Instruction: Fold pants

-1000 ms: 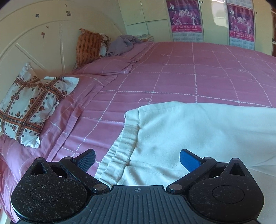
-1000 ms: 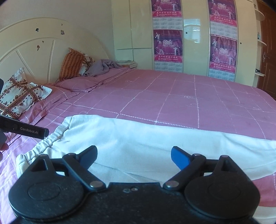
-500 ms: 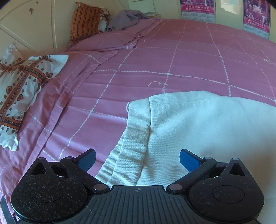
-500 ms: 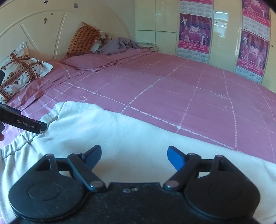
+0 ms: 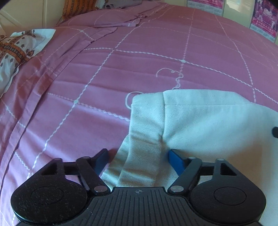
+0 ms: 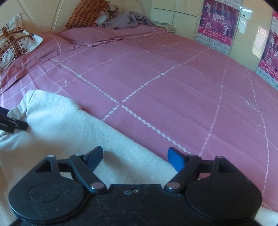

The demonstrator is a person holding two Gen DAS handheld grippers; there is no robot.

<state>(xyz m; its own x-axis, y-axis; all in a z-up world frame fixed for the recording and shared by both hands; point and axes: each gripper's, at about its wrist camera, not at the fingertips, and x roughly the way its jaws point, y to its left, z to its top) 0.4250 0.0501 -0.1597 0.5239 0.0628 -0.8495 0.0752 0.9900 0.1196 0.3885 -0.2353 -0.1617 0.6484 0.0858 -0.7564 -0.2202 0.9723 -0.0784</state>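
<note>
A pair of off-white woven cotton pants [image 5: 199,121] lies spread flat on the pink bedspread with white zigzag grid stitching [image 5: 121,78], near the bed's front edge, its ribbed waistband end [image 5: 144,139] toward the side of the bedspread where a white pillow with a brown cross-and-heart print [image 5: 15,47] rests. The left gripper [image 5: 138,157], black with blue finger pads, hangs low over that waistband: its jaws are closing, about half open, with the bunched band between the pads, which do not yet press on it. The right gripper [image 6: 134,156] hovers over the pants' far long edge [image 6: 104,121], farther along the garment; its jaws are closing too but stand fairly wide, cloth below them and nothing gripped. At the head of the bedspread lie an orange striped cushion [image 6: 86,13] and a crumpled grey-lilac blanket [image 6: 126,20].
</note>
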